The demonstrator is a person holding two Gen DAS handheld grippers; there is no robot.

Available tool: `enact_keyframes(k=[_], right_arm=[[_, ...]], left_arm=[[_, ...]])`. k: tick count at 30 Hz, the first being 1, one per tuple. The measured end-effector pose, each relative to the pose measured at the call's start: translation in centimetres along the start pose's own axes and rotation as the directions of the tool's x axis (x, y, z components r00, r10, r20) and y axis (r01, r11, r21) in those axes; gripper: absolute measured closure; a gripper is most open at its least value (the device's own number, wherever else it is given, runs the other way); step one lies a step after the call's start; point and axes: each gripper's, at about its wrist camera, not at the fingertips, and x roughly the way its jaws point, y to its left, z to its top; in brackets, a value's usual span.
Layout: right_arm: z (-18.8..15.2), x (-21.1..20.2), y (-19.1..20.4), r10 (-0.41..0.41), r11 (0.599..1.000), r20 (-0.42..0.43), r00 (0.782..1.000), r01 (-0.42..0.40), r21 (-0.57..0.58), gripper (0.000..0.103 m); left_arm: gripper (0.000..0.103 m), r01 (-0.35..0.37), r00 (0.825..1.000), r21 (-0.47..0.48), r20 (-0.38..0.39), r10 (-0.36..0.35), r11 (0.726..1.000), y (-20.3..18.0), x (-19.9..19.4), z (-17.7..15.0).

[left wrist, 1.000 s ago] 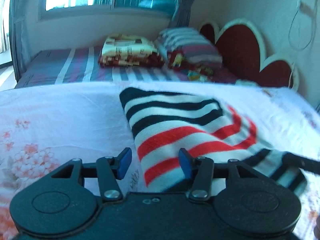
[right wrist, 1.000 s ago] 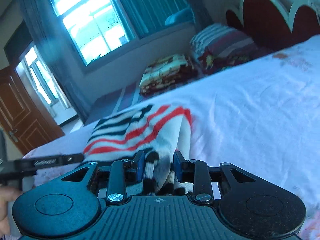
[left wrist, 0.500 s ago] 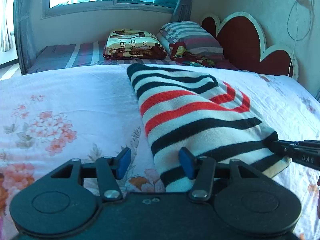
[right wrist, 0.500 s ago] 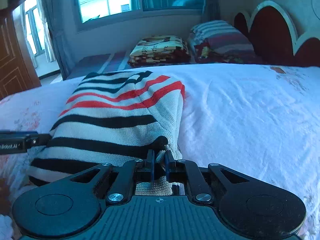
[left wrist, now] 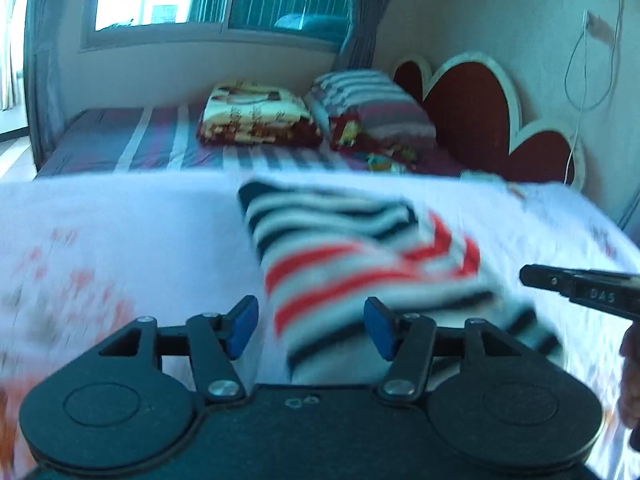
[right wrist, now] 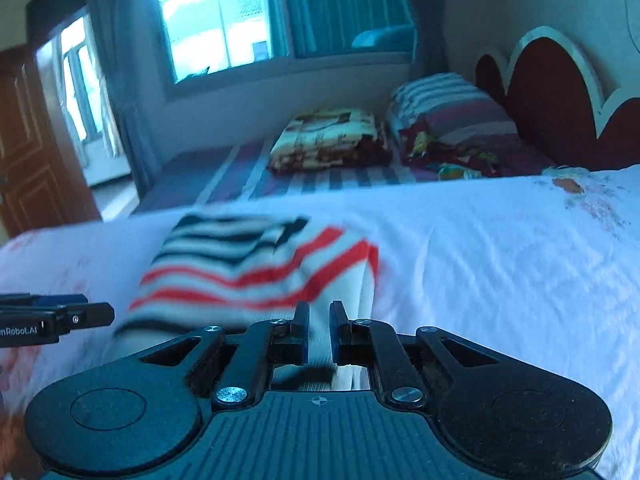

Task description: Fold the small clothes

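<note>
Two grippers work over a bed covered by a white floral sheet (left wrist: 100,240). At the left, the left gripper (left wrist: 311,326) has its blue-padded jaws apart and opening; the near left edge of the striped knit garment (left wrist: 360,264) lies between them, but neither pad presses on it, so this gripper grasps nothing. The garment, banded in black, white and red, lies folded on the sheet at the centre of both views, blurred by motion, its black-striped end pointing toward the far side of the bed. To the right, the right gripper (right wrist: 319,328) has its jaws drawn close together and clenched on the near right edge of the garment; its cloth shows in the narrow gap between the pads. In the left wrist view the right gripper's fingers enter from the right edge, just beside the garment. Beyond the sheet lie a folded patterned blanket (left wrist: 256,116), a striped pillow (left wrist: 372,108) and a red scalloped headboard (left wrist: 480,120).
</note>
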Motion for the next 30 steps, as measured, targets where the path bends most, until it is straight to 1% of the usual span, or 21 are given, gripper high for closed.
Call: enact_keyframes(k=[2, 5, 6, 7, 8, 9, 10, 12, 13, 14, 15, 16, 18, 19, 20, 21, 22, 23, 25, 27, 30], right_arm=[[1.9, 2.1, -0.5, 0.013, 1.000, 0.008, 1.000, -0.013, 0.019, 0.093], [3.6, 5.8, -0.8, 0.020, 1.000, -0.025, 0.999, -0.019, 0.007, 0.093], [3.8, 7.3, -1.0, 0.004, 1.000, -0.065, 0.998, -0.004, -0.005, 0.093], [3.6, 8.7, -1.3, -0.027, 0.999, -0.123, 0.992, 0.023, -0.032, 0.094], [3.0, 10.2, -1.5, -0.071, 0.996, -0.176, 0.982, 0.061, -0.063, 0.094], [2.2, 10.6, -2.0, -0.083, 0.995, -0.169, 0.982, 0.071, -0.073, 0.101], [2.0, 10.5, -2.1, -0.086, 0.994, -0.157, 0.984, 0.073, -0.085, 0.101], [1.9, 10.3, -2.0, -0.090, 0.991, -0.160, 0.983, 0.073, -0.109, 0.101], [2.0, 10.1, -2.0, -0.089, 0.991, -0.156, 0.984, 0.071, -0.114, 0.101], [2.3, 9.6, -2.0, -0.079, 0.992, -0.126, 0.989, 0.066, -0.106, 0.101], [2.6, 9.1, -2.0, -0.071, 0.993, -0.080, 0.994, 0.063, -0.097, 0.101], [2.9, 9.1, -1.9, -0.064, 0.994, -0.051, 0.997, 0.059, -0.094, 0.101], [3.8, 9.7, -1.1, -0.015, 0.993, -0.025, 1.000, 0.012, -0.119, 0.101], [3.9, 10.2, -0.3, 0.003, 0.987, -0.029, 1.000, -0.007, -0.159, 0.101], [3.8, 10.7, 0.7, 0.023, 0.978, -0.051, 0.998, -0.033, -0.204, 0.101], [3.5, 11.5, 1.4, 0.053, 0.971, -0.092, 0.994, -0.073, -0.229, 0.101], [2.9, 12.3, 2.0, 0.044, 0.964, -0.122, 0.992, -0.074, -0.254, 0.101], [2.4, 12.7, 2.2, 0.019, 0.961, -0.115, 0.993, -0.050, -0.274, 0.101], [2.2, 13.0, 2.1, 0.003, 0.965, -0.113, 0.994, -0.032, -0.259, 0.101], [2.3, 12.7, 2.3, -0.019, 0.964, -0.115, 0.993, -0.012, -0.264, 0.101], [2.0, 10.8, 2.5, 0.002, 0.964, -0.083, 0.997, -0.024, -0.265, 0.101]], left_arm=[[0.046, 0.000, 1.000, 0.022, -0.014, 0.001, 1.000, -0.6, 1.9, 1.8], [0.046, -0.015, 0.996, 0.050, -0.088, 0.020, 0.999, -0.9, 5.9, 3.2], [0.044, -0.026, 0.993, 0.064, -0.111, 0.033, 0.998, -0.8, 7.2, 3.1], [0.044, -0.040, 0.990, 0.087, -0.134, 0.052, 0.995, -0.7, 8.3, 2.8], [0.040, -0.063, 0.985, 0.124, -0.151, 0.082, 0.990, -0.8, 9.2, 2.4], [0.038, -0.069, 0.985, 0.140, -0.148, 0.090, 0.988, -0.7, 9.7, 1.9], [0.037, -0.066, 0.986, 0.133, -0.145, 0.085, 0.989, -0.4, 9.7, 1.8], [0.037, -0.053, 0.986, 0.108, -0.150, 0.069, 0.993, 0.1, 9.4, 1.9], [0.039, -0.052, 0.988, 0.098, -0.143, 0.066, 0.994, 0.2, 9.1, 2.1], [0.041, -0.054, 0.990, 0.095, -0.125, 0.066, 0.994, 0.2, 8.7, 2.2], [0.042, -0.055, 0.993, 0.091, -0.104, 0.064, 0.994, 0.2, 8.5, 2.5], [0.042, -0.054, 0.994, 0.079, -0.088, 0.061, 0.995, 0.3, 8.4, 2.7], [0.043, -0.056, 0.994, 0.048, -0.090, 0.060, 0.997, 0.8, 8.9, 3.1], [0.043, -0.058, 0.993, 0.037, -0.101, 0.061, 0.998, 0.9, 9.4, 3.4], [0.040, -0.062, 0.991, 0.038, -0.115, 0.066, 0.997, 1.0, 9.9, 3.4], [0.039, -0.068, 0.989, 0.049, -0.131, 0.073, 0.997, 1.0, 10.4, 3.3], [0.037, -0.073, 0.986, 0.061, -0.144, 0.081, 0.995, 1.1, 10.8, 3.1], [0.034, -0.074, 0.986, 0.064, -0.142, 0.083, 0.995, 1.1, 10.8, 2.9], [0.033, -0.075, 0.987, 0.052, -0.140, 0.081, 0.996, 1.4, 10.7, 2.7], [0.033, -0.081, 0.986, 0.049, -0.141, 0.087, 0.996, 1.4, 10.3, 2.9], [0.038, -0.092, 0.988, 0.067, -0.119, 0.100, 0.993, 1.0, 8.7, 3.0]])
